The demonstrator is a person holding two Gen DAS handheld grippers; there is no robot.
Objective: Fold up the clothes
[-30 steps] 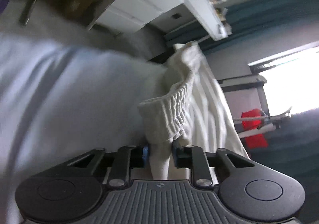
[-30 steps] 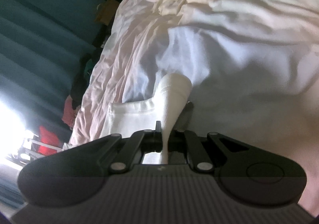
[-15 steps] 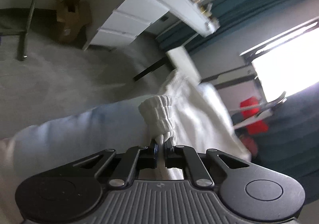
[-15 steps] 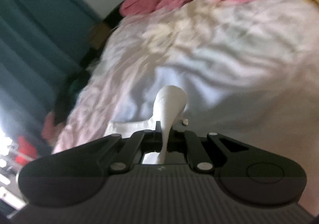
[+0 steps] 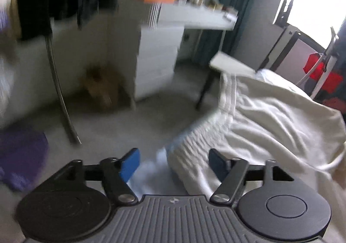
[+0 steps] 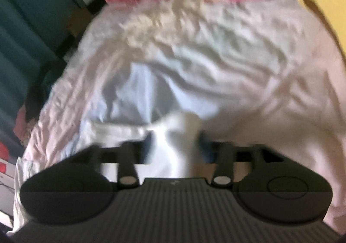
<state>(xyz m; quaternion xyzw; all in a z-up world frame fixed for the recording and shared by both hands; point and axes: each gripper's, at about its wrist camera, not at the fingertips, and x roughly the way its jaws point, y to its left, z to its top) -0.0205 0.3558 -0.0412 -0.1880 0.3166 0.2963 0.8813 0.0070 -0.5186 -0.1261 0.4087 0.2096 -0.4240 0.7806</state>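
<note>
Both grippers are letting go here. The left gripper (image 5: 173, 162) has just been opening and its jaws are standing wide, with the ribbed waistband (image 5: 194, 137) of the white garment (image 5: 270, 117) sitting loose between the blue pads (image 5: 129, 164), touching neither. That cloth is spreading across the lower right of the frame over the bed (image 6: 237, 52). The right gripper (image 6: 175, 145) has been opening too, a white fold (image 6: 179, 135) slipping free at bottom centre, probably so the piece is settling flat for folding.
</note>
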